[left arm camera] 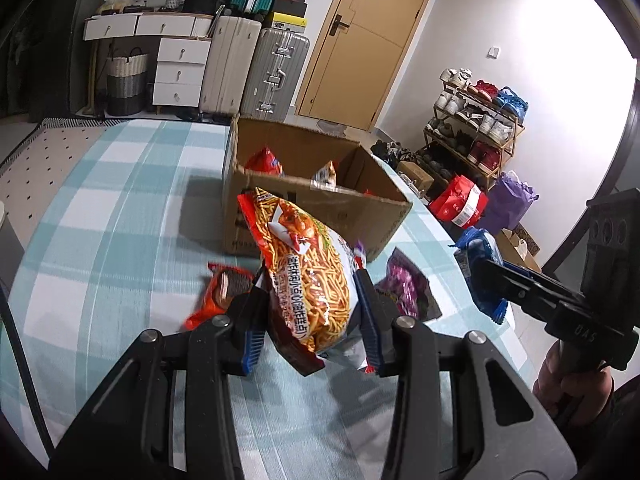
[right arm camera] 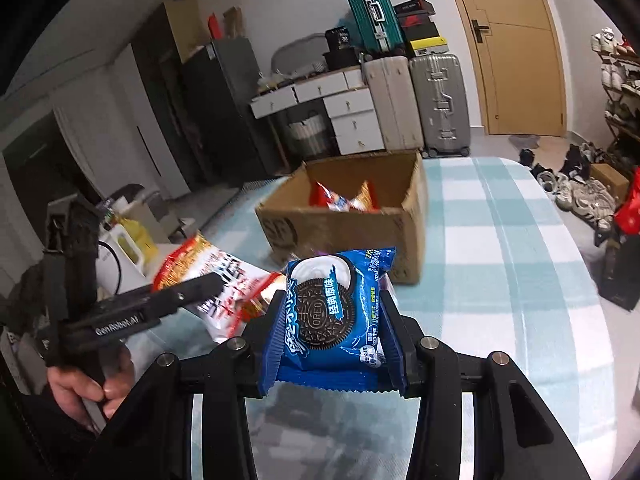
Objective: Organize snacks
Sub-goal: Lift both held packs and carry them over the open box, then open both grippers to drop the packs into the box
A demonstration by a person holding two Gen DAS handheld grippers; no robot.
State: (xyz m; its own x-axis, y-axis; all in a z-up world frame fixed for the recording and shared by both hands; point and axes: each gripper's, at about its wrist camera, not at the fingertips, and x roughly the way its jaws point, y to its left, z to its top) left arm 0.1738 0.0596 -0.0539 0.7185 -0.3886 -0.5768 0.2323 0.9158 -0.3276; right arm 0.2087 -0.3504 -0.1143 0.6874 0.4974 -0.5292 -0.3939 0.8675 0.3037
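Note:
In the left wrist view my left gripper (left arm camera: 312, 304) is shut on an orange noodle-snack bag (left arm camera: 308, 276), held up above the checked tablecloth. Behind it stands an open cardboard box (left arm camera: 316, 200) with a few snack packs inside. My right gripper (right arm camera: 334, 320) is shut on a blue Oreo pack (right arm camera: 334, 312), lifted off the table; the same Oreo pack (left arm camera: 480, 268) shows at the right of the left view. On the table lie a red biscuit pack (left arm camera: 220, 288) and a purple snack pack (left arm camera: 404, 288). The cardboard box (right arm camera: 348, 220) sits just beyond the Oreo pack.
The table (left arm camera: 120, 208) has a blue-and-white checked cloth. Suitcases (left arm camera: 256, 68), white drawers (left arm camera: 176, 68) and a wooden door (left arm camera: 360, 40) stand behind. A shoe rack (left arm camera: 476, 128) and red and purple bags (left arm camera: 460, 200) are off the table's right edge. A person's hand (right arm camera: 92, 384) holds the left gripper.

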